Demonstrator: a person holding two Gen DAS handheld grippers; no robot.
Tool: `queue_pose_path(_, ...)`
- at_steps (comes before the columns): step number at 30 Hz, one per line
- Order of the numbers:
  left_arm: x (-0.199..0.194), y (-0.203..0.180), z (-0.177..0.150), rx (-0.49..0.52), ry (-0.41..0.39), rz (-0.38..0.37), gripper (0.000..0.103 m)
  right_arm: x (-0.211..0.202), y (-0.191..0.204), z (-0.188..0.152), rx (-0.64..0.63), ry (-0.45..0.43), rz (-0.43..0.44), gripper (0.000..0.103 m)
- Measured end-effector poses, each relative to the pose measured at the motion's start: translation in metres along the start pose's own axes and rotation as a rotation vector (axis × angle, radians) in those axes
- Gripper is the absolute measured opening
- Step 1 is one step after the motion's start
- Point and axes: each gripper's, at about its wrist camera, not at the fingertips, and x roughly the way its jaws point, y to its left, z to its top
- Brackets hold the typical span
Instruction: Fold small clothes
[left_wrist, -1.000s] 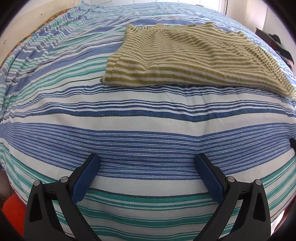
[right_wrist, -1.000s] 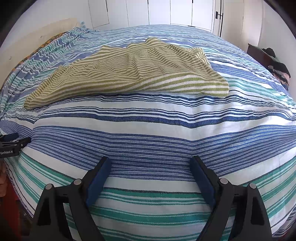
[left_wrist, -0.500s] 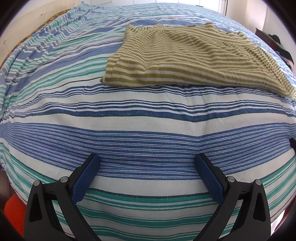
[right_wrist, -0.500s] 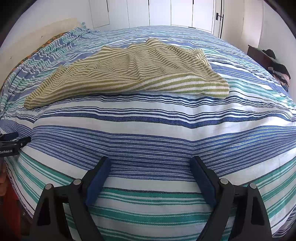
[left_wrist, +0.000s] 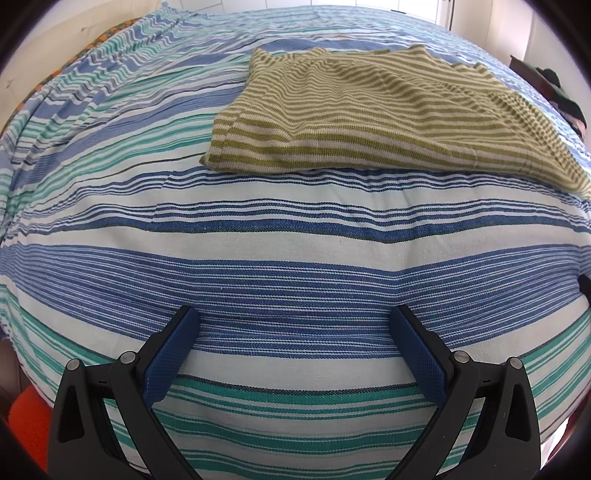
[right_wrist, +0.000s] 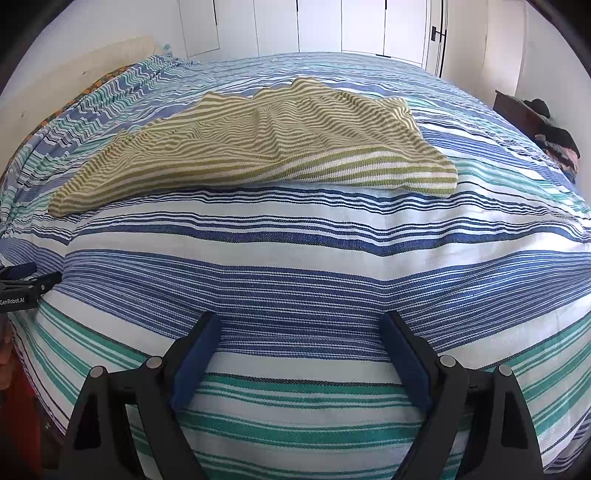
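Observation:
An olive and cream striped garment (left_wrist: 369, 118) lies folded flat on the bed, also in the right wrist view (right_wrist: 266, 144). My left gripper (left_wrist: 295, 317) is open and empty, hovering over the near part of the bed, well short of the garment's near left corner. My right gripper (right_wrist: 301, 321) is open and empty, also short of the garment's near edge. The left gripper's tip (right_wrist: 22, 277) shows at the left edge of the right wrist view.
The bed is covered by a blue, white and teal striped spread (left_wrist: 258, 229). White wardrobe doors (right_wrist: 332, 26) stand behind the bed. A dark pile of clothes (right_wrist: 554, 140) lies at the far right. Something orange (left_wrist: 26, 413) sits low at the left.
Both grippers have drifted very slightly; the view is almost the same. The garment has not moved and both grippers stay open.

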Motion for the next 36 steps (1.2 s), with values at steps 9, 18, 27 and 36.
queue_pose_path(9,0.000,0.000,0.000,0.001,0.002,-0.002,0.102,0.000,0.000,-0.001,0.002,0.000,0.000,0.088)
queue_pose_path(18,-0.056,-0.011,0.002,0.089,-0.045,-0.010,0.100,-0.024,-0.014,0.015,0.043,0.006,0.061,0.088)
queue_pose_path(27,-0.086,-0.171,0.050,0.455,-0.164,-0.138,0.100,-0.092,-0.107,0.027,0.337,-0.305,-0.068,0.088)
queue_pose_path(36,-0.033,-0.347,0.104,0.687,-0.136,-0.129,0.078,-0.105,-0.174,0.011,0.607,-0.347,0.028,0.088)
